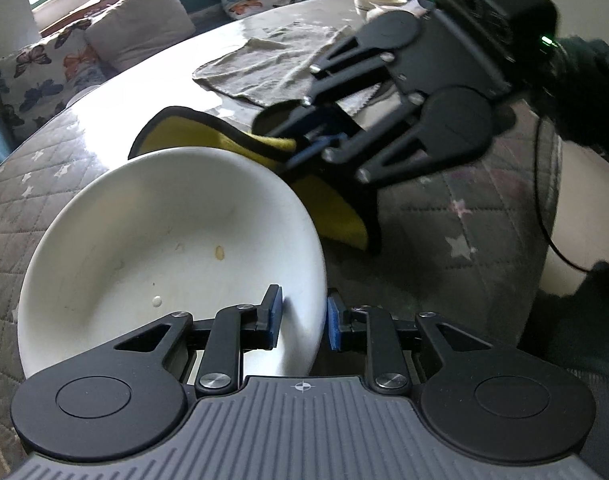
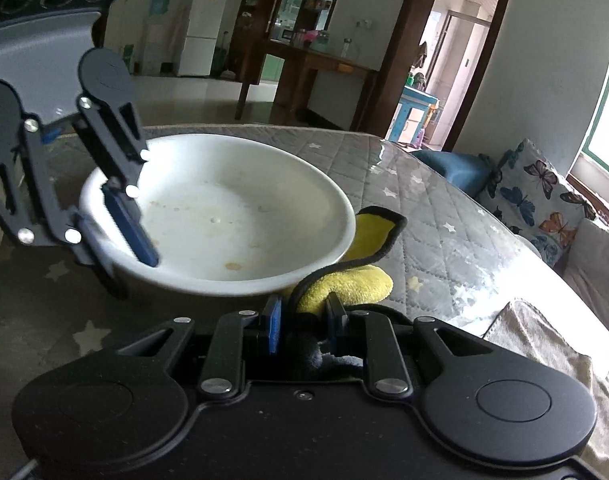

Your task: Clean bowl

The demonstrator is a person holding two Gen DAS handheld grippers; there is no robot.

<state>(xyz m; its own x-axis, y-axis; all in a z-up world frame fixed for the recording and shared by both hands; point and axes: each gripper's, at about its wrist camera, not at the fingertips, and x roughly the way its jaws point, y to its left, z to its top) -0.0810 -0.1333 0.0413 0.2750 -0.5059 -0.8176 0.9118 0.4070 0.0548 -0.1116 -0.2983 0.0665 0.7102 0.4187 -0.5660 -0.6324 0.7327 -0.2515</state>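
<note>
My left gripper (image 1: 303,320) is clamped on the near rim of the shallow white ceramic bowl (image 1: 164,248), one blue pad inside and one outside, the bowl tipped up off the grey quilted star-print tablecloth (image 1: 464,232). My right gripper (image 2: 300,324) is pinched narrow on the yellow black-edged microfibre cloth (image 2: 344,280), which lies just ahead of it, tucked against the bowl's far edge. Open table spreads beyond; a crumpled grey towel (image 1: 264,68) lies farther off, butterfly cushions (image 2: 544,200) past the table edge

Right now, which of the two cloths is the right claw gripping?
The yellow cloth with black edging, pinched in the right claw beside the white bowl. The grey towel lies flat farther away, untouched.
</note>
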